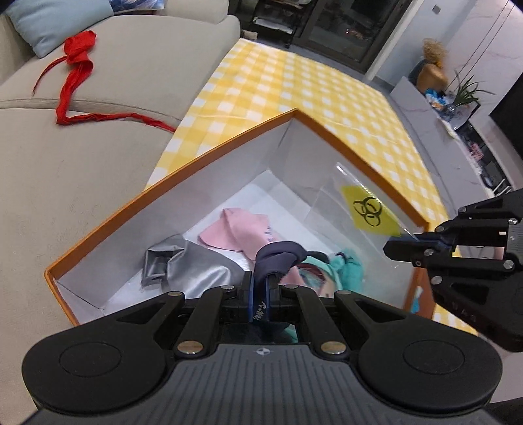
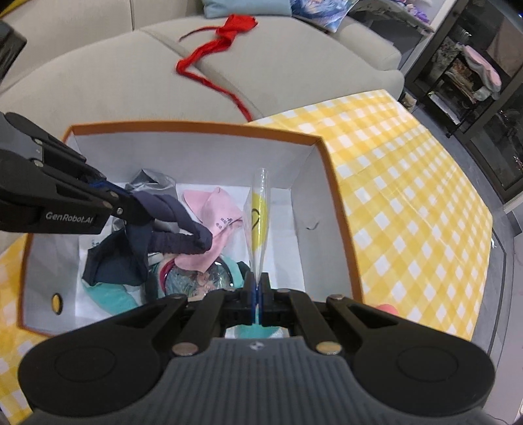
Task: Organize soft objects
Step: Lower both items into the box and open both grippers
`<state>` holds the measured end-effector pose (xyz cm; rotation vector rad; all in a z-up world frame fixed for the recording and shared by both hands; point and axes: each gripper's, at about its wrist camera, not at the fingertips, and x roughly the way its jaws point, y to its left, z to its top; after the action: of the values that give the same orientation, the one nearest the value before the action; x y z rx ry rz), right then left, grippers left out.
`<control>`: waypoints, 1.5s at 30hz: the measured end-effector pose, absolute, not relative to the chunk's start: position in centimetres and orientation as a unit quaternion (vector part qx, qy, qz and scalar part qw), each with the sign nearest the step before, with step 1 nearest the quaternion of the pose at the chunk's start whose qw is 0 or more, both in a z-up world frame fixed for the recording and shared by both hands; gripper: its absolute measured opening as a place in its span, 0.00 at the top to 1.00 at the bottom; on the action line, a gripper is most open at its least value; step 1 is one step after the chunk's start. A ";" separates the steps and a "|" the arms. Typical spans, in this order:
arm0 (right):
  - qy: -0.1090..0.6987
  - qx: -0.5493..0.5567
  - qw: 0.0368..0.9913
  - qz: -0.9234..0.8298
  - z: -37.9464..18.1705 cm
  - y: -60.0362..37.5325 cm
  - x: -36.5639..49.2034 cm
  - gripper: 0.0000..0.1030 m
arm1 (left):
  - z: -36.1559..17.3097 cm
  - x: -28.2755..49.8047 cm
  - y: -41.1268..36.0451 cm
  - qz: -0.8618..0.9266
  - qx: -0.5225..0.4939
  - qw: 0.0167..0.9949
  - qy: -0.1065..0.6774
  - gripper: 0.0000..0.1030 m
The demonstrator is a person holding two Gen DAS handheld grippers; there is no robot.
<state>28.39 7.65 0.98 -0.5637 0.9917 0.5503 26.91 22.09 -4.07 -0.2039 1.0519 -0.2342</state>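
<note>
An orange-rimmed white box stands on a yellow checked cloth. My left gripper is shut on a dark navy cloth, hanging inside the box. My right gripper is shut on the edge of a clear plastic bag with a yellow biohazard label, held over the box's right side. On the box floor lie a pink cloth, a silver pouch and teal items.
A beige sofa stands behind the box, with a red ribbon-like cloth and a pale blue cushion on it. The yellow checked cloth stretches beyond the box. Dark shelving stands at the far right.
</note>
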 end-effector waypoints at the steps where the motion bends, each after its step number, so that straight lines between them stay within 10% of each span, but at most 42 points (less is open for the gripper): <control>1: 0.466 -0.266 0.804 0.258 0.6 8.0 28.7 1.00 | -4.2 27.0 22.0 -0.107 -0.089 0.854 0.501 0.94; 23: 0.519 -0.300 0.760 0.252 -6.1 12.6 35.2 1.00 | -5.6 28.8 22.6 -0.076 -0.073 0.855 0.508 0.93; 28: 0.507 -0.315 0.773 0.215 -6.7 12.5 36.3 0.61 | -5.5 28.8 22.6 -0.072 -0.070 0.856 0.506 0.85; 45: 0.467 -0.278 0.813 0.208 -2.2 9.1 34.8 0.58 | -2.7 27.7 22.2 -0.076 -0.068 0.878 0.468 0.71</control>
<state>34.83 9.06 -2.18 -0.5945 0.9967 0.4443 27.70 22.18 -2.67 -0.1410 0.9765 -0.1589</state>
